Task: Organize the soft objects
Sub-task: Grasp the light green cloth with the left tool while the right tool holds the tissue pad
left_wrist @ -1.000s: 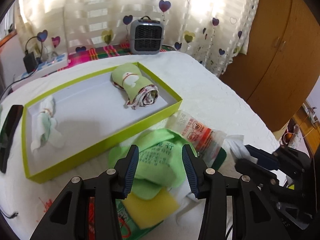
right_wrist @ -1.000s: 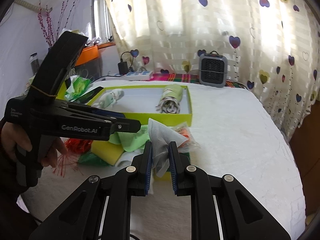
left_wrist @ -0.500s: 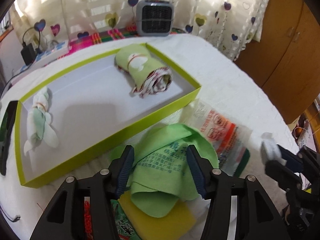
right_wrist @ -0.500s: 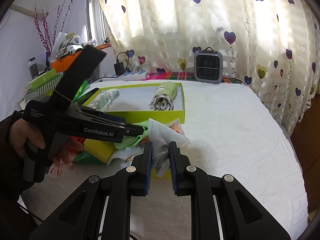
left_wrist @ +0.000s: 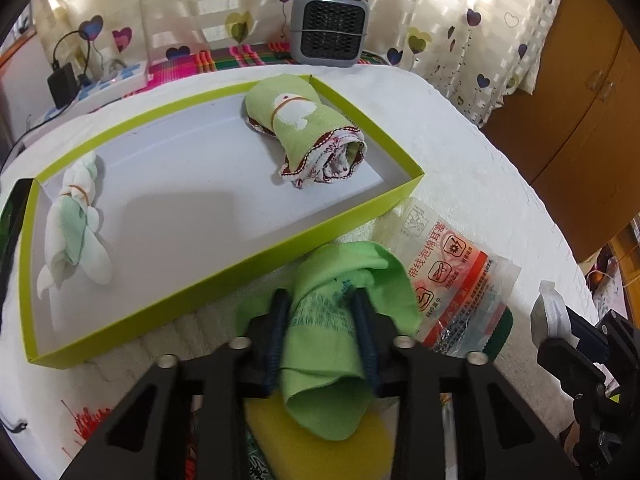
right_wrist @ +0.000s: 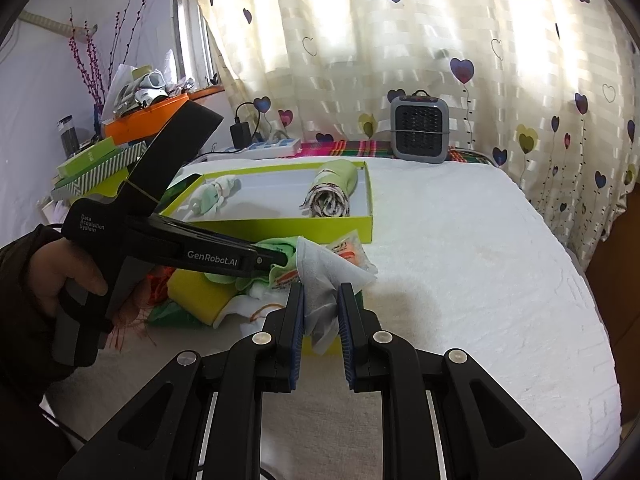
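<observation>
My left gripper (left_wrist: 320,312) is shut on a bright green cloth (left_wrist: 340,328) and holds it just in front of the lime-edged box (left_wrist: 224,264). The box holds a rolled green towel (left_wrist: 308,132) at its right end and a small white-green bundle (left_wrist: 72,224) at its left end. My right gripper (right_wrist: 320,304) is shut on a thin grey-white cloth (right_wrist: 324,276), raised over the pile of soft things. The left gripper also shows in the right wrist view (right_wrist: 276,260), and the box (right_wrist: 280,224) lies behind it.
A yellow sponge (left_wrist: 320,448) and a red-printed plastic packet (left_wrist: 452,276) lie beside the box on the white bedspread (right_wrist: 480,260). A grey heater (left_wrist: 328,32) stands at the back. A power strip (left_wrist: 108,84) and a phone (left_wrist: 12,216) are at the left.
My left gripper has closed on the green cloth and lifted it towards the box. My right gripper keeps its hold on the grey-white cloth and has hardly moved.
</observation>
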